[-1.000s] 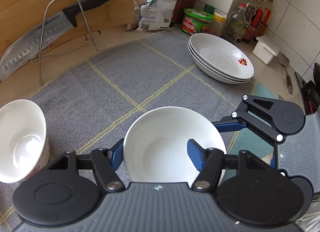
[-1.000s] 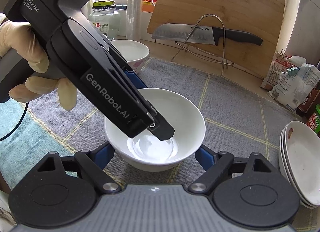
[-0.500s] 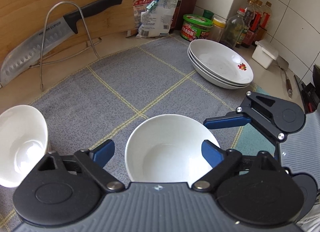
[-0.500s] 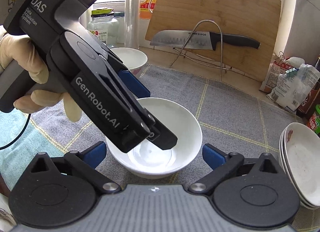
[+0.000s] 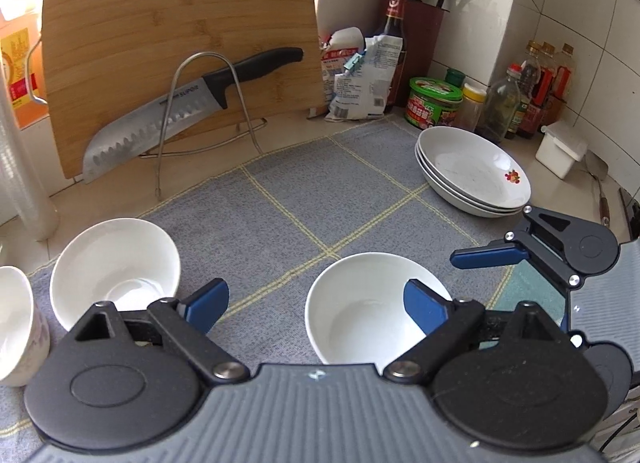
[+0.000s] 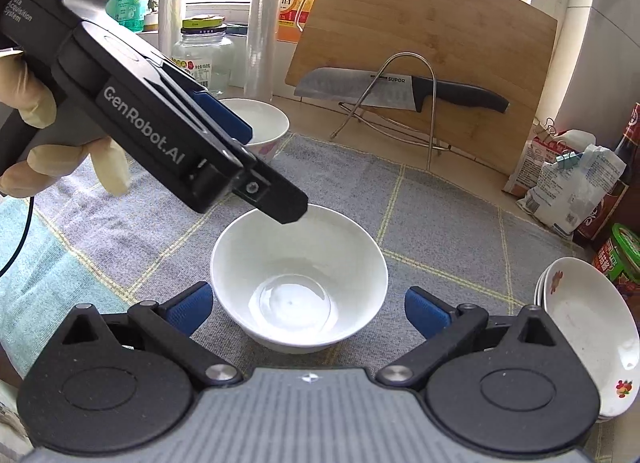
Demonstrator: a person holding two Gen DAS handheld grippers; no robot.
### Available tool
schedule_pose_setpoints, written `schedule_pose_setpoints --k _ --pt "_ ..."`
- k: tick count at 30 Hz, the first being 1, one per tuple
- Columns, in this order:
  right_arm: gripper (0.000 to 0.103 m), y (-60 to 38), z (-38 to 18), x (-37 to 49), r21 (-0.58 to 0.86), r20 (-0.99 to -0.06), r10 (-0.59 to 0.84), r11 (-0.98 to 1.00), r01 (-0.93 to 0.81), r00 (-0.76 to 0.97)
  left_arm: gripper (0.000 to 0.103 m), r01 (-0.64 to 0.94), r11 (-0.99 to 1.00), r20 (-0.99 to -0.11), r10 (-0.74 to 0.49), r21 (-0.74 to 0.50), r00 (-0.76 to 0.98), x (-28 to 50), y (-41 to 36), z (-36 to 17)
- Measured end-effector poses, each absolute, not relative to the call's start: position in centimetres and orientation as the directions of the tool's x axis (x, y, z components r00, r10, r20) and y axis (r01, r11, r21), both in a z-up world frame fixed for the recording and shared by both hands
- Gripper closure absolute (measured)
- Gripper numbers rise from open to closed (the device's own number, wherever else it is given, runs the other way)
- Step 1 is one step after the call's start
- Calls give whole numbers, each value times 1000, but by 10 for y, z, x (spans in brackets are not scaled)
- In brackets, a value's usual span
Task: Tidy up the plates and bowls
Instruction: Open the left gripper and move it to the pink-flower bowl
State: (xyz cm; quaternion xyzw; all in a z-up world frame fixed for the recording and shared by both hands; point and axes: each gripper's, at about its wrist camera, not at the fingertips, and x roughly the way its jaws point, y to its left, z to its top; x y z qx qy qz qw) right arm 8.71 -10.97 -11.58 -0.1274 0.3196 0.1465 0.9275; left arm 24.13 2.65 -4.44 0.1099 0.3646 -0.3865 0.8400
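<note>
A plain white bowl [image 6: 300, 279] stands upright on the grey checked mat [image 6: 440, 223]. My right gripper [image 6: 307, 309] is open, its blue pads on either side of the bowl and clear of it. My left gripper [image 5: 316, 305] is open and empty; it hangs above the bowl [image 5: 360, 315], near its rim. In the right wrist view the left gripper [image 6: 260, 159] comes in from the upper left, held by a gloved hand [image 6: 36, 111]. A second white bowl [image 5: 116, 263] sits to the left. A stack of shallow plates [image 5: 472, 171] lies at the right.
A third, patterned bowl [image 5: 12, 323] is at the far left edge. A knife [image 5: 180, 111] rests on a wire rack against a bamboo board [image 5: 180, 23]. Bags, a green-lidded tub [image 5: 434, 107] and bottles line the back corner. A glass jar [image 6: 204, 55] stands by the window.
My left gripper, shut on the bowl's rim a second ago, has let go, opened and lifted back. The right gripper's jaws have spread wider around the bowl. The bowl stays on the mat.
</note>
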Motion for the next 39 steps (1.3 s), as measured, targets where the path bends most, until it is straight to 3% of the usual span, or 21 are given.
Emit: schedule_pose_setpoints --k 6,13,17,21,29,34,39 --pt "0 -107 -110 84 -148 -623 185 926 -347 760 9 662 746 -664 -530 -71 527 226 50 -37" --pt "0 -97 -103 88 -170 -608 206 910 -379 767 8 546 824 -654 -496 -148 571 229 85 -39" --pt "0 -88 -99 92 -187 -603 223 894 -408 766 6 499 860 -635 -443 -103 633 228 101 -41" --pt "0 -81 -98 99 -187 -610 252 875 -446 751 5 492 865 -605 -443 -96 661 225 115 -46" --pt "0 -69 -97 113 -186 -617 273 861 -474 738 5 469 880 -655 -395 -71 643 227 126 -58" --pt "0 -64 -93 126 -188 -617 275 859 -477 738 5 463 886 -645 -346 13 681 230 123 -63" --pt "0 -59 -92 138 -204 -617 265 855 -476 741 5 479 878 -642 -364 5 675 241 122 -62"
